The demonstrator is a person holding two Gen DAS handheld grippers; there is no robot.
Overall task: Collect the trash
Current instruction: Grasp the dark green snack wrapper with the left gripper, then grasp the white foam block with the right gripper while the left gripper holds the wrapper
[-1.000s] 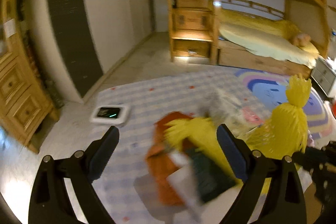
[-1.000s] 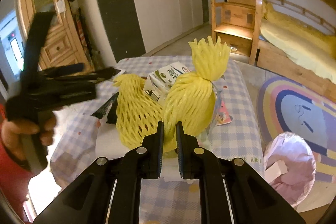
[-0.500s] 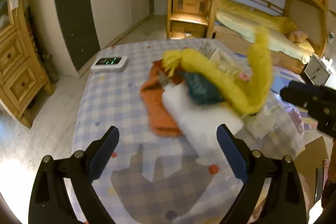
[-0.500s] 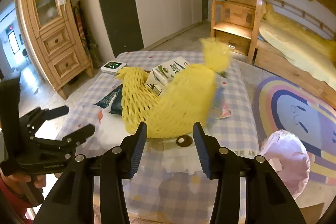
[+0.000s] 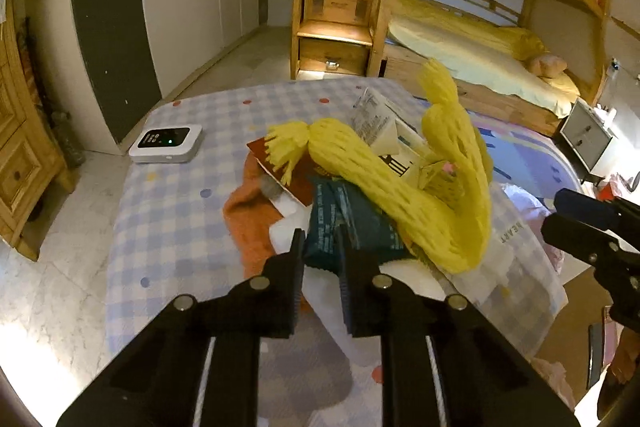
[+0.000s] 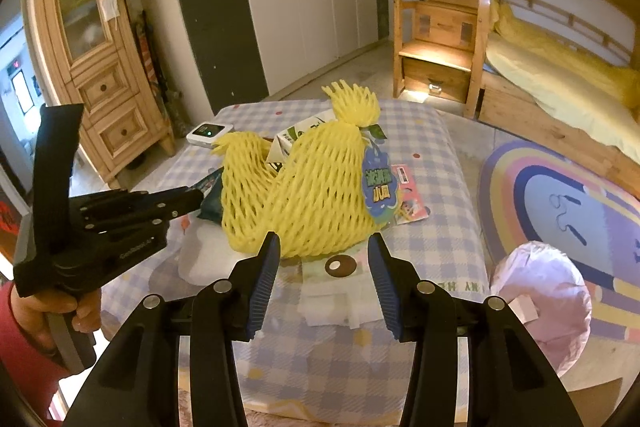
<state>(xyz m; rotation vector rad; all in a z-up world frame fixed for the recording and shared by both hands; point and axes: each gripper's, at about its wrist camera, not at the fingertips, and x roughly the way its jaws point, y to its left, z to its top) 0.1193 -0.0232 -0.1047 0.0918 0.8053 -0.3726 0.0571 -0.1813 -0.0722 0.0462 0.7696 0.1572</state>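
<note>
A heap of trash lies on the checked tablecloth (image 5: pixel 176 211): two yellow foam nets (image 5: pixel 400 195) (image 6: pixel 316 195), a dark teal wrapper (image 5: pixel 352 223) (image 6: pixel 212 201), a milk carton (image 5: pixel 384 135) and white tissue (image 6: pixel 340 291). My left gripper (image 5: pixel 321 247) (image 6: pixel 196 197) is closing, its pads pinching the near edge of the teal wrapper. My right gripper (image 6: pixel 322 247) (image 5: pixel 554 213) stands open just short of the yellow net, with nothing between its fingers.
An orange cloth (image 5: pixel 248 223) lies under the heap. A white device (image 5: pixel 166 143) with a green light sits at the table's far left corner. A pink bag (image 6: pixel 548 303) stands on the floor to the right, on a rainbow rug. A bunk bed stands behind.
My left gripper came down to the heap and went from wide open to closed on the teal wrapper. My right gripper opened and let go of the yellow net, which settled on the table.
</note>
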